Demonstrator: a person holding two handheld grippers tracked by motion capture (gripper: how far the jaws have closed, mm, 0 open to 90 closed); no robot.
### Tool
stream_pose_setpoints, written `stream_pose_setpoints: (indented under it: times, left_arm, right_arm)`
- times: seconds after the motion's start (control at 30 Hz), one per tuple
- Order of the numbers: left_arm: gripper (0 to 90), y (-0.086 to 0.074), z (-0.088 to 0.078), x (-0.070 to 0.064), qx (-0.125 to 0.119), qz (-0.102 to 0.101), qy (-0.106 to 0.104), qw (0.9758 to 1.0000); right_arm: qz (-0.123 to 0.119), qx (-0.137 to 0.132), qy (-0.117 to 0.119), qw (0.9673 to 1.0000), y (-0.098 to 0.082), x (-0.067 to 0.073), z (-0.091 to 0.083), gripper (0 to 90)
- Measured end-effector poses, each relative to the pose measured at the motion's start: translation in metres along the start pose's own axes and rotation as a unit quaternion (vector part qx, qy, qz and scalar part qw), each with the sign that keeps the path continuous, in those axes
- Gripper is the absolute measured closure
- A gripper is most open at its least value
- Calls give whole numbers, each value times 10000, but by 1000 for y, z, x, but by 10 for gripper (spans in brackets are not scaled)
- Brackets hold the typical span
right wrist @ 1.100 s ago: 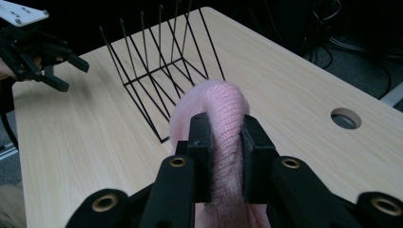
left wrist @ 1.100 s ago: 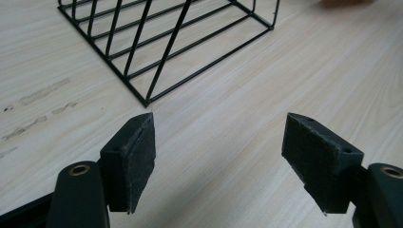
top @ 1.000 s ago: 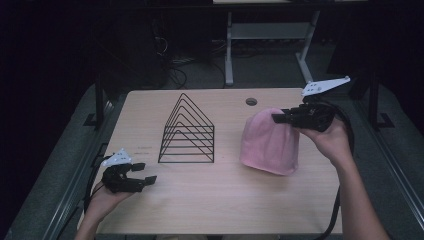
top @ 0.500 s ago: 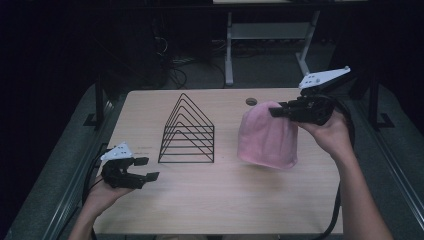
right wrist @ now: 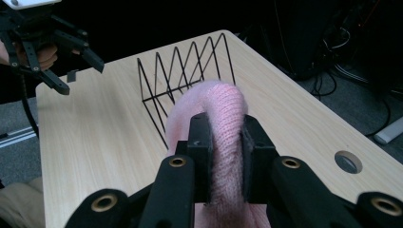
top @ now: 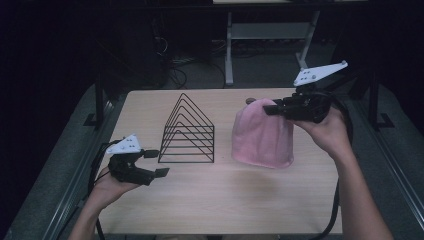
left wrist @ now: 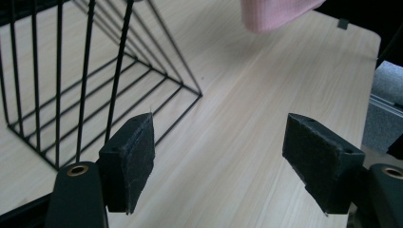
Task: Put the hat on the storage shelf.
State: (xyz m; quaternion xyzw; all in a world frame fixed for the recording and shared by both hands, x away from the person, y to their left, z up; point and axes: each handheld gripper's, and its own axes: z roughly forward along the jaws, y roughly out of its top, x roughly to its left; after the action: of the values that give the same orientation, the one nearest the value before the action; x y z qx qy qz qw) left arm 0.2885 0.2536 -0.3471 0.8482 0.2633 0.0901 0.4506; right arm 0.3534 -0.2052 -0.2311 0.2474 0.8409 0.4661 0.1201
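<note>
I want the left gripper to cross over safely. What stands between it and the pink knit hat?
In the high view, the black wire rack stands between the left gripper and the pink knit hat.

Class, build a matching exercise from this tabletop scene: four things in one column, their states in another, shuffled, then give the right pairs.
1. left gripper
2. right gripper
3. pink knitted hat
4. black wire rack

A. pinched at its top and lifted
B. standing on the table, untouched
C. jaws wide apart, holding nothing
D. shut on knitted fabric

Pairs: 1-C, 2-D, 3-A, 4-B
</note>
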Motion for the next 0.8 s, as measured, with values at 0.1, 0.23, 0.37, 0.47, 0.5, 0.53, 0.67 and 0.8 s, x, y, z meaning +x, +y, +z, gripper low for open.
stream_pose_setpoints:
  times: [0.1,0.23,0.37,0.47,0.5,0.53,0.67,0.8]
  left_arm:
    - [259,10,3,-3,-35,76,-60,9999]
    - [260,22,7,-8,-84,183,-148,9997]
    - [260,30,13,-9,-39,251,-197,9995]
    - [259,37,19,-10,-17,287,-249,9993]
    - [260,39,20,-10,-8,303,-266,9992]
    - [259,40,21,-10,9,307,-271,9992]
    - [260,49,27,-10,66,381,-328,9987]
    - [261,58,31,-10,48,416,-419,9982]
  right_arm:
    - [-54,5,15,10000,4,4,-1,768]
    - [-122,-47,55,9999,11,8,-3,768]
    - [-219,-74,104,9997,18,13,-3,768]
    - [-268,-95,120,9995,21,15,-3,769]
    - [-297,-113,138,9994,24,16,-3,768]
    - [-304,-116,148,9994,25,17,-2,768]
    - [-366,-114,201,9991,29,19,1,769]
    - [-423,-109,259,9987,34,20,4,768]
